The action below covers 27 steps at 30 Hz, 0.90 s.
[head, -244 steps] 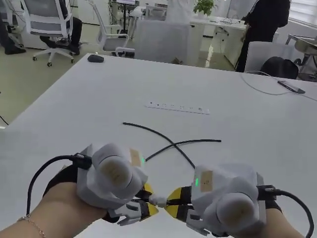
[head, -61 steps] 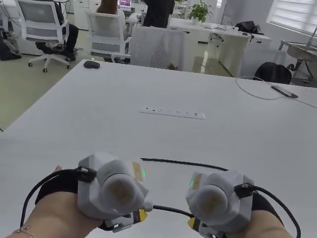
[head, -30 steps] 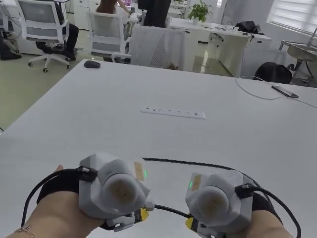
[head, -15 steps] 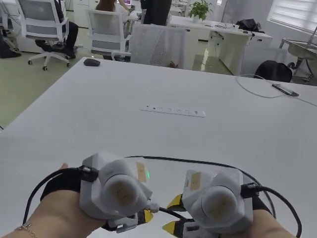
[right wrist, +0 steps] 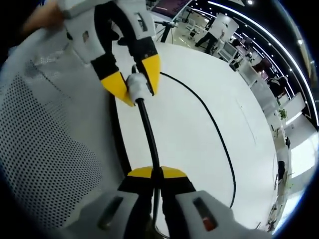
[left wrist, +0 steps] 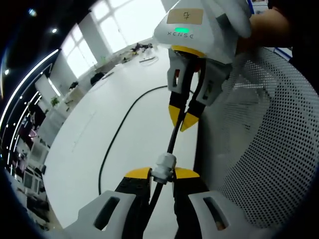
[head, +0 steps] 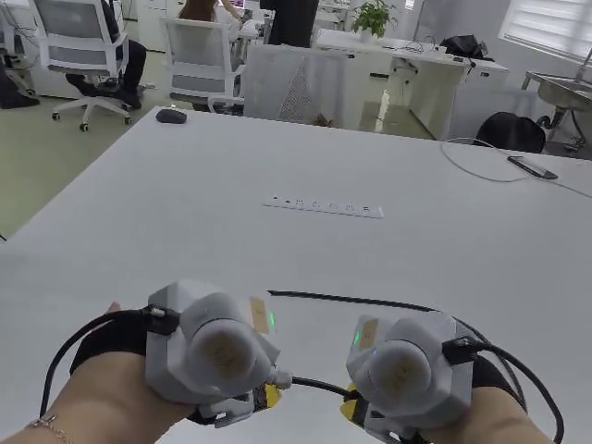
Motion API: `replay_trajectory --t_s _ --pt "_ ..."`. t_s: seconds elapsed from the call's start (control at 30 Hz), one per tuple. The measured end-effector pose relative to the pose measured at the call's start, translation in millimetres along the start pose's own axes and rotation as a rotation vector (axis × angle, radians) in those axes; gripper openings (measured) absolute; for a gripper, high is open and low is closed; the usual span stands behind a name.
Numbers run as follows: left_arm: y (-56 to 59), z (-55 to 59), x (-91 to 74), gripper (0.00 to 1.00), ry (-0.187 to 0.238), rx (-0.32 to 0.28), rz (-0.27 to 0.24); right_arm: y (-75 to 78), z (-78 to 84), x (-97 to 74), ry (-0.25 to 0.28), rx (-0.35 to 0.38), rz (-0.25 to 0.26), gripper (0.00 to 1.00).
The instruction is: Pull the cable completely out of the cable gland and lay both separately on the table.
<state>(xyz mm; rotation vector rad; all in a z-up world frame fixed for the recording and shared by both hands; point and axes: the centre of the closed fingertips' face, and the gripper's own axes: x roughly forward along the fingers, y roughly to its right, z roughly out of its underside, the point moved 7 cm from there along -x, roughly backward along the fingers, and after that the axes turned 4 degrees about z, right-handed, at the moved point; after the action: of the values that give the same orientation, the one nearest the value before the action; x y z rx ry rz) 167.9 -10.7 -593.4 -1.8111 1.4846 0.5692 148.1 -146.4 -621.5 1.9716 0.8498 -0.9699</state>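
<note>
I have the left tool (head: 268, 393) closed on the gland (left wrist: 163, 167), a small white fitting held across its body between the yellow pads at the lower centre of the left gripper view. The right tool (right wrist: 155, 173) is closed on the cable (right wrist: 147, 129), with a short straight span between the two tools. The cable runs through the gland, so the pull-out is not yet complete. In the head view the rest of the cable loops away to the right and back across the table (head: 185, 203) in a long arc. I judge the cable to be thin, light and limp, with a smooth black jacket that may slip under a weak grip, so hold it close to the gland and pull along its axis. The gland looks like rigid plastic, light and likely to roll once released. Grip it on the body, not on the seal end, whose friction may resist the pull. The table is white, matte, flat and broad. A power strip (head: 321, 207) lies at mid-frame, well apart from the work, and a mouse (head: 170, 116) sits at the far left edge. Beyond it is an open office with chairs (head: 199, 55) and desks.
</note>
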Motion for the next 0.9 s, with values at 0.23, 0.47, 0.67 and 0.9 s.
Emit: replay_trajectory --t_s 0.23,0.47,0.67,0.9 --pt "1.0 0.2 0.7 0.17 -0.002 0.004 0.006 -6.3 -15.8 -1.2 0.113 0.026 -0.045 0.23" --pt "4.0 -2.9 1.6 0.17 0.010 0.022 0.019 -17.2 -40.2 -13.5 0.286 -0.053 -0.084 0.21" --pt "5.3 -3.9 2.1 0.17 0.008 0.032 0.024 -15.9 -43.3 -16.9 0.323 -0.048 -0.086 0.07" --pt "3.1 -0.3 1.7 0.17 -0.007 0.021 0.012 -13.4 -34.3 -10.1 0.251 -0.052 -0.068 0.04"
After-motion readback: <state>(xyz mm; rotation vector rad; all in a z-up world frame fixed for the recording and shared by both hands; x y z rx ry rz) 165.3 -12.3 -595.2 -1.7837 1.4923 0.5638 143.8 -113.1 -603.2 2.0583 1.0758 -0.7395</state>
